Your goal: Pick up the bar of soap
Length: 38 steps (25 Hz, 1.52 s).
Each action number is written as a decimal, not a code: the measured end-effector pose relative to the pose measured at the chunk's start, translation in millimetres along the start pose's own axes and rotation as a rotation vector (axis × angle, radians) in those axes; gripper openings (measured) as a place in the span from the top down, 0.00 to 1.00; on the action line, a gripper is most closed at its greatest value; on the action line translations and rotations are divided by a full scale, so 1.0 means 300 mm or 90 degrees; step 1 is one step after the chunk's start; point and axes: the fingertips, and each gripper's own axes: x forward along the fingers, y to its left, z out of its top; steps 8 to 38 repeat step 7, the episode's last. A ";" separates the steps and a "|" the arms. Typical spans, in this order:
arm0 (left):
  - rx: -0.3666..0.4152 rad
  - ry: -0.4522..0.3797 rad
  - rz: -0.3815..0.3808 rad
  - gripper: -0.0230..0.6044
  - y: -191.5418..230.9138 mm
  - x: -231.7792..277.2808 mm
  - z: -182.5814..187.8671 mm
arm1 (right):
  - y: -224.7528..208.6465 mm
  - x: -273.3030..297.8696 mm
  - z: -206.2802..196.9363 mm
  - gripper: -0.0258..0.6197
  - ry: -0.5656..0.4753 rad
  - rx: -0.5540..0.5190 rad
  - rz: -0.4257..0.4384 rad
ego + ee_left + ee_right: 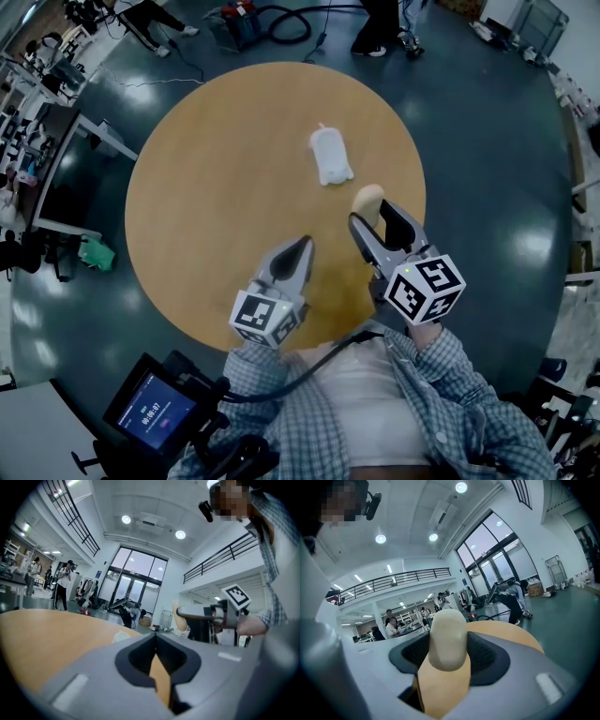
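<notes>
As a person in a checked shirt (441, 375) stands at the near edge of a round wooden table (206, 187), the right gripper (372, 217) is clamped on the bar of soap (368, 199). The cream-coloured bar sits between both pads and juts out past the jaw tips. Seen from the right gripper's own camera, the soap stands upright between the jaws, with the tabletop beyond it. From the left gripper's camera it shows raised against the hall behind, above the line of the table.

The left gripper (302, 246) hangs just beside the right one over the near part of the table, its jaws drawn together with nothing between them.

Further across the tabletop, apart from both grippers, lies a small white object (331, 157) with a little nub at its far end; what it is cannot be made out.

A device with a lit screen (155, 411) sits low at the person's left. Around the table spreads a dark glossy floor (506, 141), and people (63, 583) stand at the far side of the hall.
</notes>
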 end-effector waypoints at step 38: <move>-0.002 0.000 -0.004 0.97 -0.012 0.000 0.000 | -0.001 -0.006 -0.002 0.56 0.003 -0.003 -0.002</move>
